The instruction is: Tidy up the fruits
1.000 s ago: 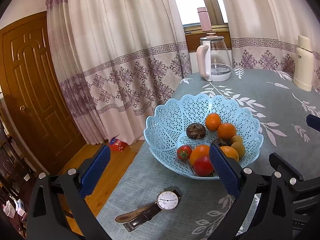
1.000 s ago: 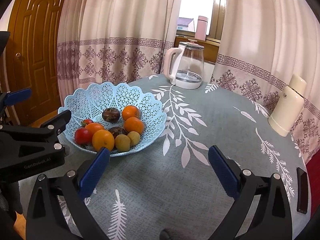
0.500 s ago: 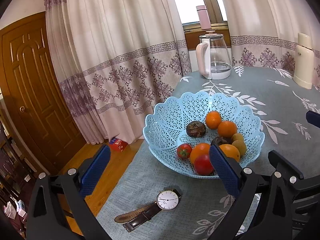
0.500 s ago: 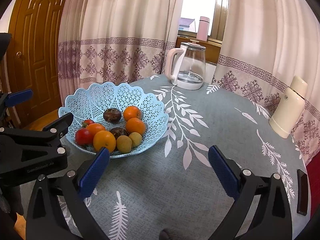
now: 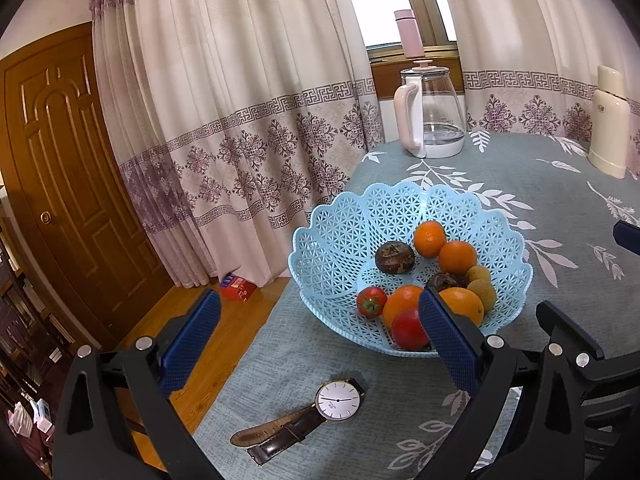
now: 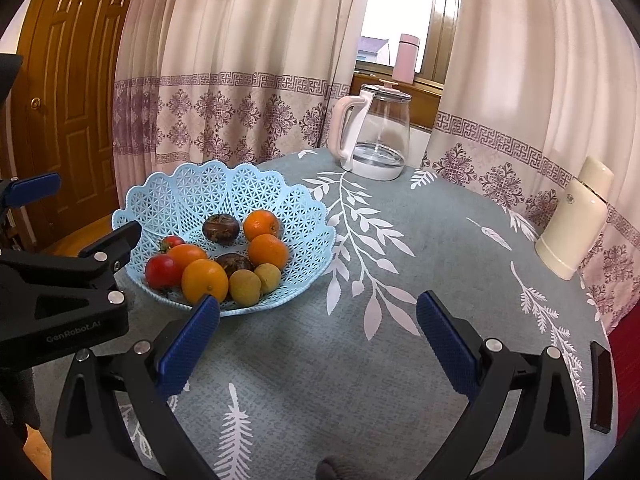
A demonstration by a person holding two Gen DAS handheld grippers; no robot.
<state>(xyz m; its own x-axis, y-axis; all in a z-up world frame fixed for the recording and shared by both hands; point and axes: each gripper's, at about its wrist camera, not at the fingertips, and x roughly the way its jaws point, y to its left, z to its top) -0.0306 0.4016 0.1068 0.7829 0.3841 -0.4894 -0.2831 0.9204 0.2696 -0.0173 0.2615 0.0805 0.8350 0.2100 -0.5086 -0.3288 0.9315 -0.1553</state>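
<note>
A light blue lattice basket (image 5: 340, 236) (image 6: 184, 188) stands on the grey-blue leaf-print tablecloth (image 6: 320, 344). It holds several oranges (image 5: 458, 257) (image 6: 205, 281), two red tomatoes (image 5: 409, 329) (image 6: 162, 271), two dark brown fruits (image 5: 394, 257) (image 6: 221, 228) and two small yellow-green fruits (image 6: 245, 287). My left gripper (image 5: 320, 344) hovers open at the table's near-left edge, its right finger in front of the basket's near rim. My right gripper (image 6: 318, 340) hangs open over bare cloth to the right of the basket. Neither holds anything.
A wristwatch (image 5: 304, 416) with a brown strap lies on the cloth near the table edge. At the back stand a glass kettle (image 6: 374, 132) and a cream flask (image 6: 572, 224). A dark flat object (image 6: 600, 386) lies at the right edge. Curtains, a wooden door and floor lie beyond.
Both grippers have drifted slightly back and up from the basket, so it sits a little lower in each view. Both jaws stay open. The fruits have not moved.
</note>
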